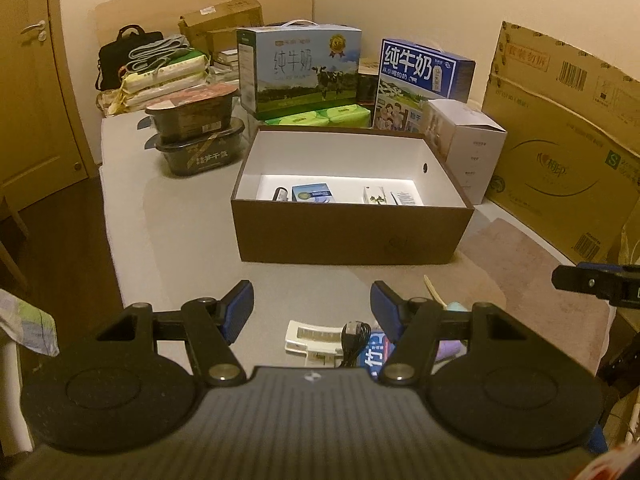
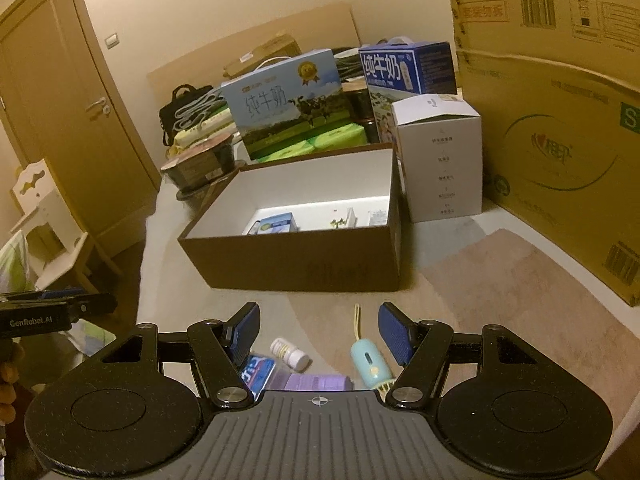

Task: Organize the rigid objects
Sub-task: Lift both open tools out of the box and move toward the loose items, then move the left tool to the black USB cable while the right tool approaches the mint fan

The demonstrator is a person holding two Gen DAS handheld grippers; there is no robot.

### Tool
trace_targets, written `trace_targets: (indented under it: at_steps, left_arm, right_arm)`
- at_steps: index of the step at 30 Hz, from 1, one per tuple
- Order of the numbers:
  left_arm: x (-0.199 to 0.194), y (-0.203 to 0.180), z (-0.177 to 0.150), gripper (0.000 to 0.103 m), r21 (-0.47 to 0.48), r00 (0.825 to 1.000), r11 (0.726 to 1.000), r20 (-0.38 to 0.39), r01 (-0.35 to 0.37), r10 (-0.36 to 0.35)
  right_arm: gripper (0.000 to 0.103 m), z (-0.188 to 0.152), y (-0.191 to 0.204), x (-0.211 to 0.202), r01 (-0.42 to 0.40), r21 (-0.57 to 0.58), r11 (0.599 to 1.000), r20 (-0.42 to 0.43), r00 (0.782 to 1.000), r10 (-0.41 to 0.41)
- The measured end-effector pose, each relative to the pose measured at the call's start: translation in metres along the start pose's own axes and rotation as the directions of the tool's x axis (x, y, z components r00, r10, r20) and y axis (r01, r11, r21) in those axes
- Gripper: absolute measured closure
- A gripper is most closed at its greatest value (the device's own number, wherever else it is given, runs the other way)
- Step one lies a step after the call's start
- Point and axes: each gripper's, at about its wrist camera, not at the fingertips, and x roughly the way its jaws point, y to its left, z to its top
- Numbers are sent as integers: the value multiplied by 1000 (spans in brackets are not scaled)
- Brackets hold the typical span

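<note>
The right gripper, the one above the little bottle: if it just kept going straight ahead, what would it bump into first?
Most likely the near wall of the brown box. The right gripper is open, and the white bottle and mint gadget lie lower, probably passing underneath, though depth is hard to judge.

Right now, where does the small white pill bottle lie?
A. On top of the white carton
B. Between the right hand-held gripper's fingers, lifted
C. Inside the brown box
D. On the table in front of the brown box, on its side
D: the white pill bottle lies on its side on the table, in front of the brown box, under the open right hand-held gripper.
</note>
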Motion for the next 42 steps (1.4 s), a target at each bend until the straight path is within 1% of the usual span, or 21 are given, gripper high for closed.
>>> trace_targets:
  at_steps: [8,18,21,30,42]
  left_arm:
    - [-12,-7,-21,41,-11,1000,1000,-2,-2,2]
    - [-19,-18,-41,41,-30,1000,999,-13,27,-28]
    - [-18,-21,-48,41,-22,1000,999,-19,24,-25]
    - [-15,-25,-69,41,-28,998,999,-57,29,-31]
    - [-6,-30,-87,41,-31,994,999,-103,38,-41]
  right_arm:
    - [37,-16,4,-11,-5,4,1000,-11,1000,5]
    - [37,-34,6,-17,-2,8,1000,-35,999,2]
    - [37,-40,6,-17,2,5,1000,-47,999,-1]
    - [37,-55,5,-17,5,15,1000,-74,997,-3]
    - [37,-71,0,-10,15,29,999,-121,993,-12]
